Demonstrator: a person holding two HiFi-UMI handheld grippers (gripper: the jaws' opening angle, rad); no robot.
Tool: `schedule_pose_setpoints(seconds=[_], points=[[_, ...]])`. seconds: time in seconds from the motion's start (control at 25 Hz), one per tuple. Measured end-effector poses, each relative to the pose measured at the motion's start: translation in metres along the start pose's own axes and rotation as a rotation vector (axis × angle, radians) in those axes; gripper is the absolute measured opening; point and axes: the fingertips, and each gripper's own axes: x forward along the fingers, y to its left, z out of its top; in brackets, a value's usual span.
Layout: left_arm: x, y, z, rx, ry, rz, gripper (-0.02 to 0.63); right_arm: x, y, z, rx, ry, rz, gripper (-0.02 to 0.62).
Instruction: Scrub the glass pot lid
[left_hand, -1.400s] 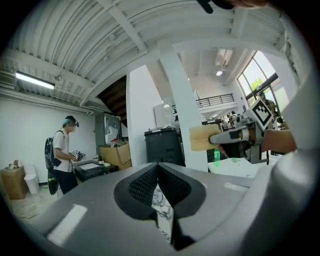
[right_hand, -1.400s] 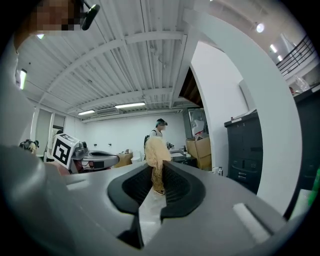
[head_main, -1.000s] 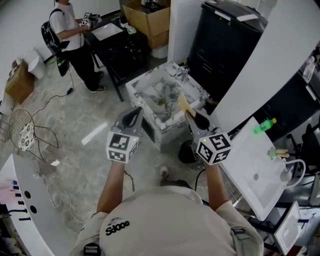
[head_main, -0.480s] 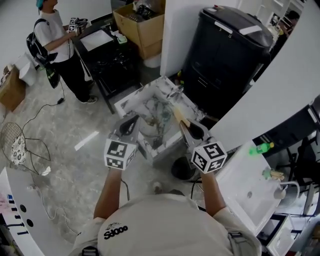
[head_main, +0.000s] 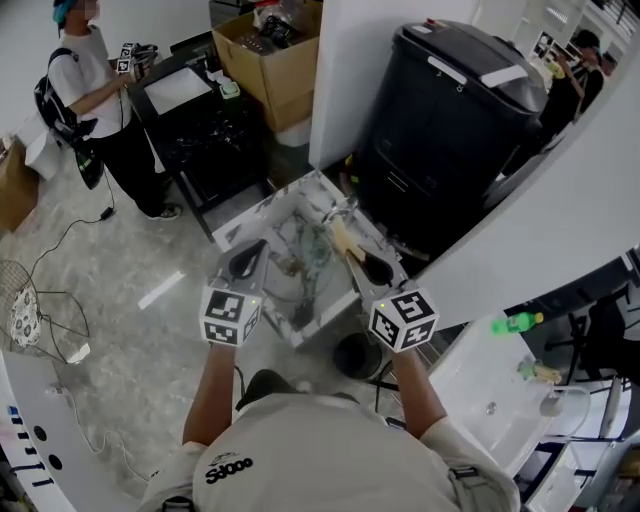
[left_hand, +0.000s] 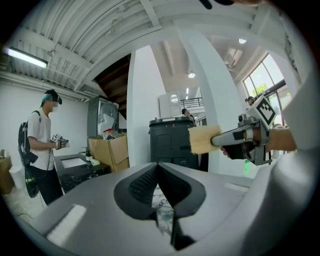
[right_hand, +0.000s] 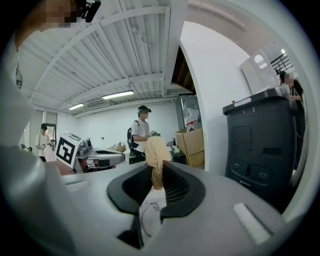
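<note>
Left gripper (left_hand: 159, 172): shell of smooth matt grey plastic. Its pads (left_hand: 142, 184) are black, finely ribbed and rubbery-looking.
Right gripper (right_hand: 156, 175): same matt grey shell, same ribbed black lining.
Marker cube (head_main: 231, 316): matt white faces with flat black printed squares.
Brush (right_hand: 156, 152): pale straw-coloured bristles, coarse, with frayed tips.
Sink (head_main: 262, 212): white stone-look walls with grey veining.
Floor (head_main: 130, 260): grey marbled, polished, carrying a bright reflected streak.
Bin (head_main: 450, 110): black plastic with a dull sheen.
Box (head_main: 275, 60): brown cardboard, matt.
Ceiling (right_hand: 115, 55): white corrugated sheet.
</note>
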Motion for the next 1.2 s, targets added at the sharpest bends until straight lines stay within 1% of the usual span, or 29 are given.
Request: schedule_pose_setpoints(seconds=[0.24,0.56,0.72,0.88,1.0,1.08,1.2], points=[[0.025,0.031,-0.017,-0.01,0.029,-0.024,0.011,0.042,-0.016,-0.016,0.053,0.037,-0.038,0.044],[0.084,0.084,-0.03,-0.02,0.057,-0.08,0.011,0.115,-0.029,-0.018,0.061,0.079,-0.066,0.044],[0.108,0.1,-0.035,-0.031,0.068,-0.113,0.011,0.139,-0.038,-0.018,0.061,0.099,-0.091,0.044],[0.133,0.118,-0.039,-0.024,0.073,-0.128,0.011,0.164,-0.048,-0.019,0.039,0.122,-0.1,0.044],[0.139,0.122,-0.056,-0.038,0.112,-0.134,0.011,0.173,-0.046,-0.035,0.027,0.171,-0.093,0.044],[0.151,0.128,-0.067,-0.042,0.122,-0.141,0.012,0.185,-0.052,-0.047,0.027,0.198,-0.097,0.044],[0.16,0.135,-0.086,-0.051,0.149,-0.163,0.012,0.203,-0.055,-0.068,0.069,0.232,-0.102,0.044]])
